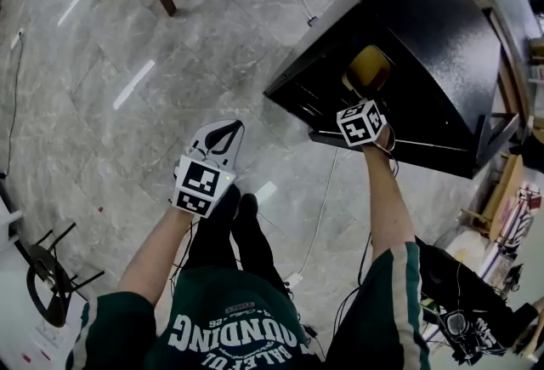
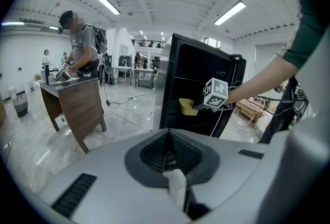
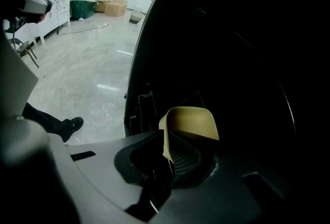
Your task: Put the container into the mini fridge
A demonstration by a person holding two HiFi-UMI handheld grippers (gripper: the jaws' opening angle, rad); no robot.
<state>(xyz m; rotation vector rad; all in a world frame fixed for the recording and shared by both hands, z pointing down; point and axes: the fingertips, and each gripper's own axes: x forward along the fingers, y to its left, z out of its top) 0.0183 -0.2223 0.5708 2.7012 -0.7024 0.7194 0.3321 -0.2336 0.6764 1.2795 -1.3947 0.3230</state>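
Right tongs (image 3: 167, 158) clamped on yellow container (image 3: 191, 122) rim, holding it at dark mini fridge (image 1: 442, 37) front, likely for placing inside. Left tongs (image 2: 170, 153) together, empty, idle over floor (image 1: 127, 62).

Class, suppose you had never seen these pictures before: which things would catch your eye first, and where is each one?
The pale yellow plastic container stands out most: the right gripper clamps it by its rim and holds it at the dark open front of the black mini fridge. Off to the left, the left gripper hangs over the grey tiled floor, its jaws together and empty.
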